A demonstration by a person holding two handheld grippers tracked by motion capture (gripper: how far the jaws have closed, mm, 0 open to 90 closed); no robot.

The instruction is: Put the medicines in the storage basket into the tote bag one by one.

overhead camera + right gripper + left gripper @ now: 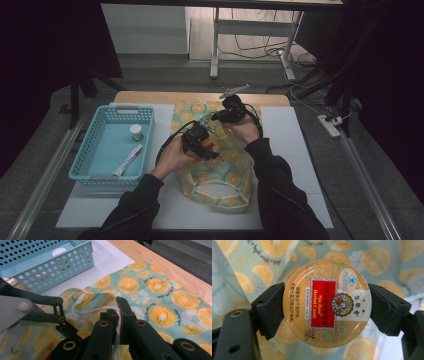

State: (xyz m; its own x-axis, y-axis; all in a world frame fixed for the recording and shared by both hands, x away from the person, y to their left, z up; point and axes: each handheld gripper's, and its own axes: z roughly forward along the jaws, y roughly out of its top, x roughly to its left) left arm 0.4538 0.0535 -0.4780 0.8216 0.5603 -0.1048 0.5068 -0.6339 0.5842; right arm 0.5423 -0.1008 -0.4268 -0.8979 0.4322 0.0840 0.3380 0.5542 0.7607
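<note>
A round herbal candy tin with a red and gold label sits between the black jaws of my left gripper, whose pads press on both of its sides. In the high view this gripper hovers above the lemon-print fabric bag at the table's middle. My right gripper is shut on the bag's white-trimmed edge and holds it lifted. Seen from above, the right gripper is just beyond the left one, over the bag's far end.
A light blue perforated basket stands at the left on the white mat, holding a small white-capped jar and a tube. The wooden table edge runs along the far side. The basket's wall is near the right gripper.
</note>
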